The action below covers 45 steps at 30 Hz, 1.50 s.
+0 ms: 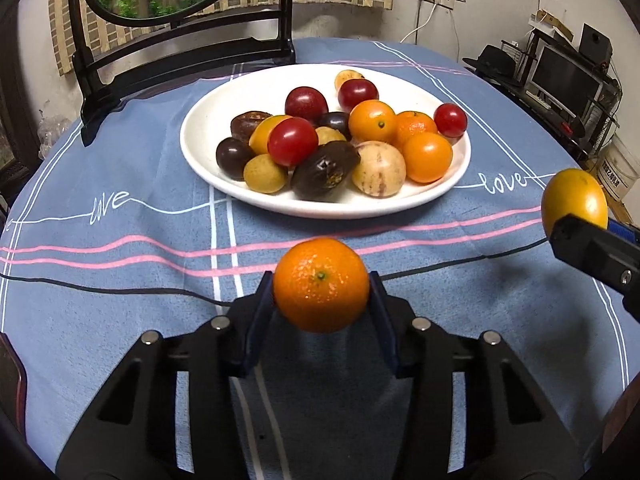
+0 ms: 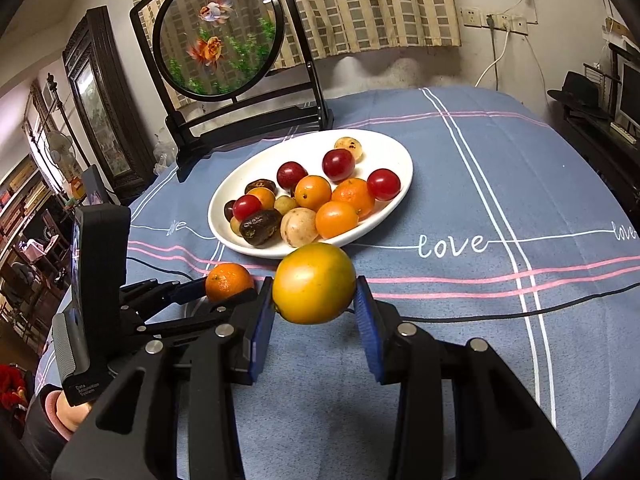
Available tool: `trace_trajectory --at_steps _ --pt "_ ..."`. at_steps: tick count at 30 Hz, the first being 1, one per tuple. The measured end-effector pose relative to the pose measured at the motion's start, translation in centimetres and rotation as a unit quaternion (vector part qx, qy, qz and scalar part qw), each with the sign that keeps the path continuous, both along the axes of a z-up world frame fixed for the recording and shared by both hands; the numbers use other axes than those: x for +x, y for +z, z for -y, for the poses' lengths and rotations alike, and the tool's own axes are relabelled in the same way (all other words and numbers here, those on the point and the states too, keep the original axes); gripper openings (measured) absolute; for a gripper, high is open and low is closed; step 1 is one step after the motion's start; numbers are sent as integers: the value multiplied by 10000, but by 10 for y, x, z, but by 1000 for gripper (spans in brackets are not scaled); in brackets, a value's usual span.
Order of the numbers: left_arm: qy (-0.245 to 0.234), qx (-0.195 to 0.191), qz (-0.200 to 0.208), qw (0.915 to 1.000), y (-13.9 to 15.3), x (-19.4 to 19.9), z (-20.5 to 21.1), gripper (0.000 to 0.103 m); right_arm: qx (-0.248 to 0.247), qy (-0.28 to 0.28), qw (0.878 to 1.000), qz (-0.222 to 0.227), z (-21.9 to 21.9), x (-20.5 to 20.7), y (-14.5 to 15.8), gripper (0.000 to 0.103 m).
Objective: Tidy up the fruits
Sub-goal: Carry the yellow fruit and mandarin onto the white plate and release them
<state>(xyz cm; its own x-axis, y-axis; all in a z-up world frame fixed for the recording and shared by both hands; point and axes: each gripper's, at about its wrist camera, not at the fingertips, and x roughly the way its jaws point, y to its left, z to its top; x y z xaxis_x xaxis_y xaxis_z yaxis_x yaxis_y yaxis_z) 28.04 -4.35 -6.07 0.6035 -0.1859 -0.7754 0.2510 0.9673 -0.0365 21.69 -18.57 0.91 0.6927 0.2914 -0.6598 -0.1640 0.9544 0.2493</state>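
While both fingers clamp fruit, the plate sits heaped.

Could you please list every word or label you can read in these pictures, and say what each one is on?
"love": cursive white script, repeated along the line on the blue tablecloth.
"Data Acquisition System": small white print on the left hand-held gripper's black housing.
Bucket label: too blurred to read.
No other text is readable.
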Motion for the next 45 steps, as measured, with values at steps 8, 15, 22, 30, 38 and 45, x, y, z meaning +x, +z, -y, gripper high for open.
trace_trajectory --at_steps 8,15,22,30,38,45 --pt "271 -238 -1 9994 10 -18 -8 46 16 97 10000 5 -2 -2 -2 40" --pt "315 -463 370 9977 39 -44 -19 46 290 324 9988 235 -4 -11 9 40" --pt "221 -567 731 9955 73 -51 -21 46 350 390 9980 367 -9 -11 20 40" --pt "198 -734 865 9933 108 -28 -30 46 220 333 9975 584 -8 9 41 40" --pt "237 -544 914 9940 122 34 -23 46 188 178 9961 842 2 38 63 40" --pt "392 -147 386 9984 81 119 -2 46 200 113 9971 724 10 60 51 40"
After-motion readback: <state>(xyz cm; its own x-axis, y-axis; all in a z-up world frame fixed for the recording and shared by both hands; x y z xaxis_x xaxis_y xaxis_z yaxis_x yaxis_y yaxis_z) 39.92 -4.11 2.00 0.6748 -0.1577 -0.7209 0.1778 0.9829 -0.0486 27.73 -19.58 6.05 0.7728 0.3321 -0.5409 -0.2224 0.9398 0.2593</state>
